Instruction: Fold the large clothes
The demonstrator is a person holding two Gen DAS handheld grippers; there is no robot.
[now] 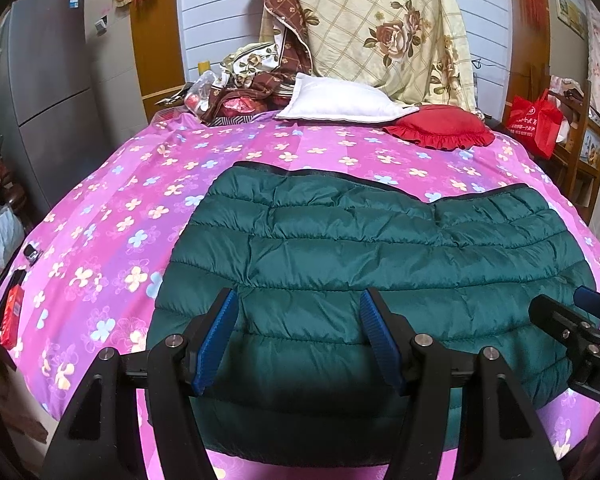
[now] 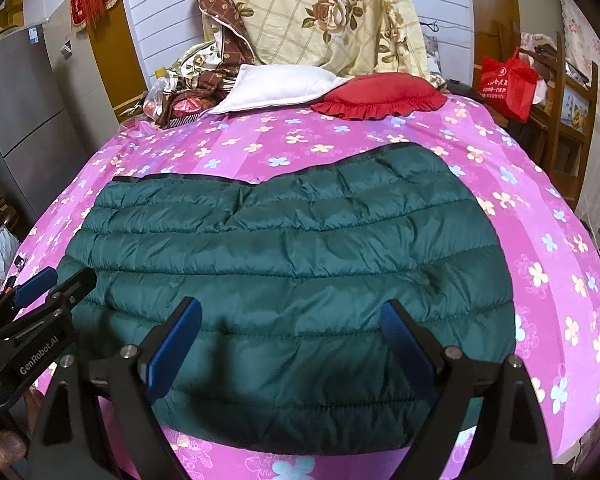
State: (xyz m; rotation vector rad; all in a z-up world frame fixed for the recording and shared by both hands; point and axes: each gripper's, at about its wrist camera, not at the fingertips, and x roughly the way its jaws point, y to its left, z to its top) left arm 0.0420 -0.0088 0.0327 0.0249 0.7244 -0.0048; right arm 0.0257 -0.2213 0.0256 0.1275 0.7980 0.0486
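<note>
A dark green quilted puffer jacket (image 1: 380, 248) lies folded into a wide flat block on the pink flowered bed sheet (image 1: 120, 200); it also shows in the right wrist view (image 2: 292, 240). My left gripper (image 1: 298, 300) is open and empty, above the jacket's near edge. My right gripper (image 2: 292, 308) is open and empty, above the same near edge, further right. The right gripper shows at the right edge of the left wrist view (image 1: 572, 304). The left gripper shows at the left edge of the right wrist view (image 2: 56, 276).
A white pillow (image 1: 340, 100), a red frilled cushion (image 1: 440, 126) and a heap of floral bedding (image 1: 380, 28) lie at the head of the bed. A grey fridge (image 1: 48, 100) stands left. A red bag (image 1: 536, 120) hangs on a wooden rack right.
</note>
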